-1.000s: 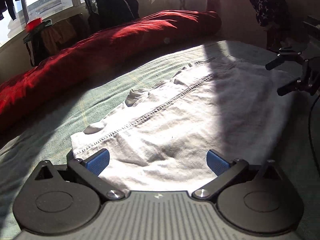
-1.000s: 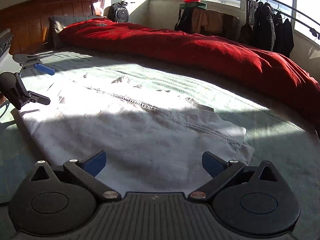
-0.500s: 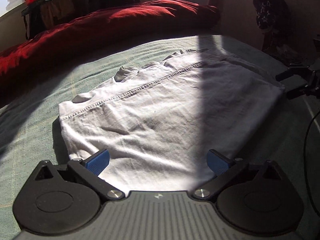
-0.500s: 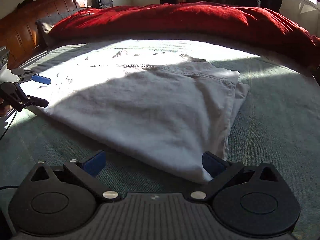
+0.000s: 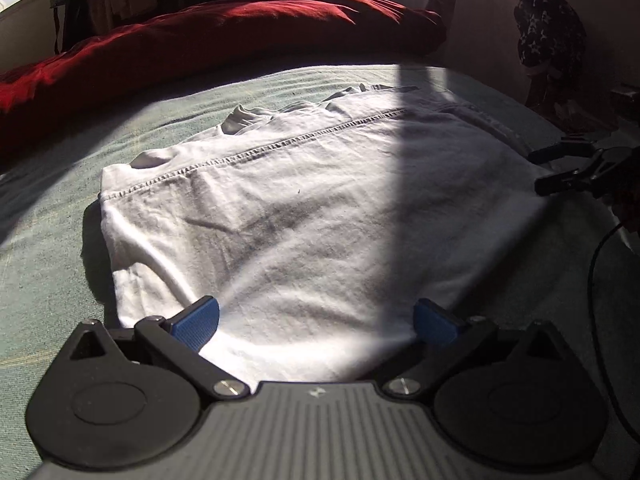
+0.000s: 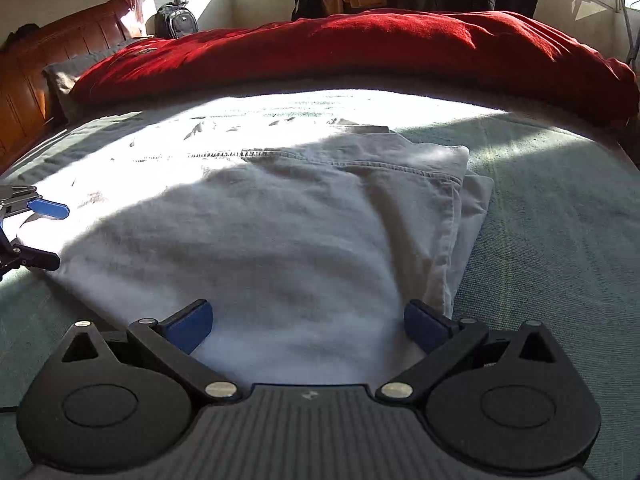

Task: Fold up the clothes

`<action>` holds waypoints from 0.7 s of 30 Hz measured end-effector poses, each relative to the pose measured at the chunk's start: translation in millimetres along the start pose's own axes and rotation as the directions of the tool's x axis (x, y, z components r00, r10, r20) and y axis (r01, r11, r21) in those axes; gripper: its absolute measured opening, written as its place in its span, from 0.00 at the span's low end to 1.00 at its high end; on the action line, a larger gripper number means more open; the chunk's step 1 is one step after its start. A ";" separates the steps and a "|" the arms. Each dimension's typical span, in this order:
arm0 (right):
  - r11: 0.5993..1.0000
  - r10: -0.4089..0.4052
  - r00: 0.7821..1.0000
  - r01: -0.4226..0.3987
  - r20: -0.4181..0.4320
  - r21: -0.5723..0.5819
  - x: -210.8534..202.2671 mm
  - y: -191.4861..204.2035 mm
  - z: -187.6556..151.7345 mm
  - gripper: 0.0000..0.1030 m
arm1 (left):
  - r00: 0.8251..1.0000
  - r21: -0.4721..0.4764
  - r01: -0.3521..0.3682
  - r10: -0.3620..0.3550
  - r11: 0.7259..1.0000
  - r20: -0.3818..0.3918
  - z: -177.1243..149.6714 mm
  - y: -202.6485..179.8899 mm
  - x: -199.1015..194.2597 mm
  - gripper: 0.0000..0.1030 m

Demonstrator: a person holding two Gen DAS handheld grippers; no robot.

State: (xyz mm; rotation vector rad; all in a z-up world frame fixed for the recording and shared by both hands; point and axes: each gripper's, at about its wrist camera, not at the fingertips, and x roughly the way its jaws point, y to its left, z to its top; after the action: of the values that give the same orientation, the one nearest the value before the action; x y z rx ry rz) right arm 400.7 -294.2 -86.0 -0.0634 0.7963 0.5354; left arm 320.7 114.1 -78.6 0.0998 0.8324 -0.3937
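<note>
Left gripper (image 5: 316,320): fingers spread wide, empty, low over the near edge of the garment.
Right gripper (image 6: 307,322): fingers spread wide, empty, at the garment's other end.
White garment (image 5: 320,208): folded, lying flat on the green bedspread (image 5: 40,240), a stitched seam across it, half sunlit, half shaded.
Red duvet (image 6: 360,52): bunched along the bed's far side.
Wooden headboard (image 6: 36,80): far left in the right view.

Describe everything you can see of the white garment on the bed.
The white garment lies flat on the green bedcover, folded into a rough rectangle of layers, edges stacked at one side. It looks like heavy cotton or denim, creased, with a stitched seam across the far part. Sun lights part of it, shadow the rest. Both the left gripper and right gripper sit open over its near edge.
</note>
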 end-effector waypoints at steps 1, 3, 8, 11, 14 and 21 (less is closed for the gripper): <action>1.000 -0.003 1.000 0.003 -0.002 -0.002 -7.0 1.0 -7.0 1.00 | 1.000 -0.002 -0.004 0.004 1.000 0.001 -2.9 0.4 -4.6 1.00; 1.000 0.000 1.000 0.000 -0.025 0.011 -15.6 2.2 -13.1 1.00 | 1.000 0.006 -0.017 0.017 1.000 -0.001 -2.7 -0.9 -11.2 1.00; 1.000 0.008 1.000 -0.008 -0.008 -0.009 -26.7 19.7 1.8 1.00 | 0.996 -0.008 -0.032 0.032 0.999 0.085 22.8 4.7 -17.3 1.00; 0.998 0.054 0.997 -0.053 0.050 -0.028 -17.2 30.8 24.7 1.00 | 0.993 -0.071 -0.024 0.033 0.997 0.116 40.0 21.1 -4.0 1.00; 0.996 0.090 0.994 -0.091 0.069 0.016 6.8 27.7 43.4 1.00 | 0.993 -0.149 -0.060 0.073 0.987 0.088 45.2 40.9 16.9 1.00; 0.988 -0.005 1.000 0.002 0.018 0.155 11.4 -14.4 30.4 1.00 | 0.988 -0.141 -0.147 0.152 0.979 0.023 18.7 46.9 5.4 0.99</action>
State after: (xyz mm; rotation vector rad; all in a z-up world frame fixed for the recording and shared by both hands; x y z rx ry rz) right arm 434.3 -294.1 -74.5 0.0836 0.8180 0.4683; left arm 354.9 151.3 -73.1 0.0265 0.8113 -0.1946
